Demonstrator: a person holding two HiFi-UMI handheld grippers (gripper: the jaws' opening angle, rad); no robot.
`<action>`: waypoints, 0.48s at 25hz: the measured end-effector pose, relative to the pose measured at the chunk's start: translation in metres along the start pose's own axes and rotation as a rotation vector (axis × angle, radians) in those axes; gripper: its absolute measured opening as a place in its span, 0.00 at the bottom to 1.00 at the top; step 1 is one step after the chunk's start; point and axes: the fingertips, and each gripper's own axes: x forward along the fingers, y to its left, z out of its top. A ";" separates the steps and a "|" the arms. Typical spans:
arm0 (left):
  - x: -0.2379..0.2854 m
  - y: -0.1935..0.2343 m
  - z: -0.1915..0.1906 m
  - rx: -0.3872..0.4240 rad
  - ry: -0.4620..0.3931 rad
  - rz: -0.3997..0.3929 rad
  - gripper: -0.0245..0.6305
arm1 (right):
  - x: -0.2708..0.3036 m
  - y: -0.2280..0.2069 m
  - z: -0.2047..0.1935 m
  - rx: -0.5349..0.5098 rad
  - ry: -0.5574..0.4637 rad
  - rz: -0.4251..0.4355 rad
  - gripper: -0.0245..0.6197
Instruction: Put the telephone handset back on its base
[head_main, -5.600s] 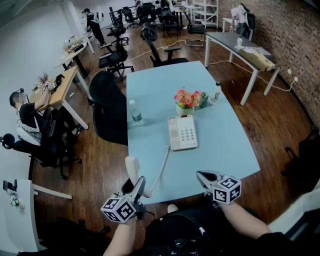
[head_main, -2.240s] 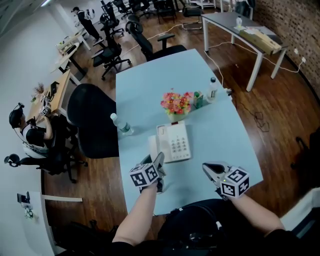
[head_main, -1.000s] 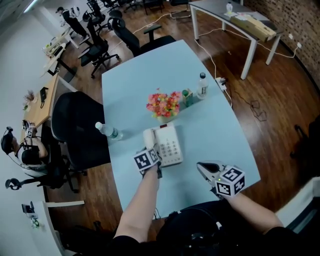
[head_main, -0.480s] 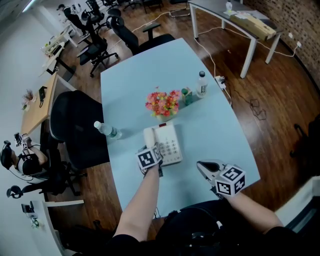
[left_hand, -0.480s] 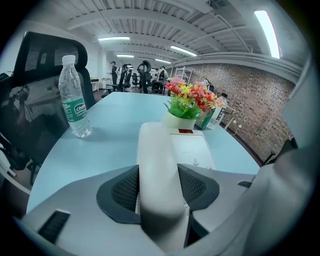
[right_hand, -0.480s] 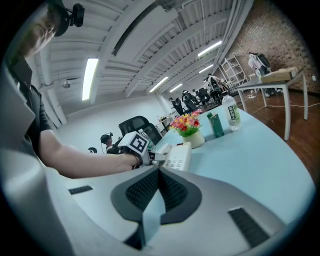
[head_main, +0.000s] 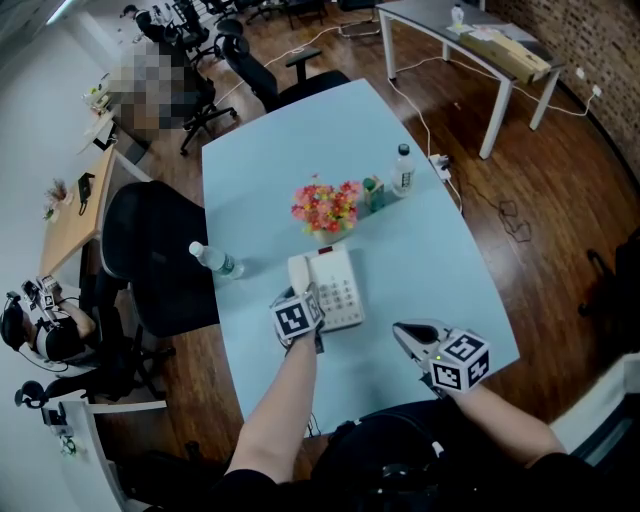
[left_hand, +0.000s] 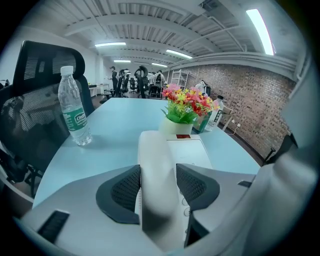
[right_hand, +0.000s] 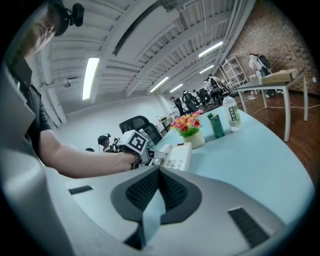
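The white handset (left_hand: 157, 175) lies along the left side of the white telephone base (head_main: 341, 290), its far end toward the flowers. My left gripper (head_main: 305, 302) reaches over the base's near-left corner. In the left gripper view the left gripper (left_hand: 157, 189) has the handset between its jaws, which are opening; the pads stand right beside its sides. My right gripper (head_main: 405, 336) hovers over the table's front right, apart from the phone. The right gripper (right_hand: 159, 189) is shut with nothing in it.
The light blue table (head_main: 270, 170) also carries a pot of flowers (head_main: 325, 208) just behind the phone, a green carton (head_main: 376, 193), a water bottle (head_main: 404, 169) at the right and another bottle (head_main: 213, 260) at the left. A black chair (head_main: 150, 250) stands at the table's left.
The left gripper brought the handset from the table's front edge to the base. Over the last second both grippers have hardly moved.
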 end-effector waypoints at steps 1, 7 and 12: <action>-0.002 0.000 0.002 -0.001 -0.005 0.001 0.38 | 0.000 0.001 0.001 -0.001 0.000 0.001 0.07; -0.013 -0.002 0.006 0.021 -0.023 -0.007 0.38 | 0.000 0.008 0.004 -0.017 -0.003 0.006 0.07; -0.028 -0.002 0.015 0.044 -0.060 -0.014 0.38 | 0.002 0.014 0.006 -0.030 -0.008 0.007 0.07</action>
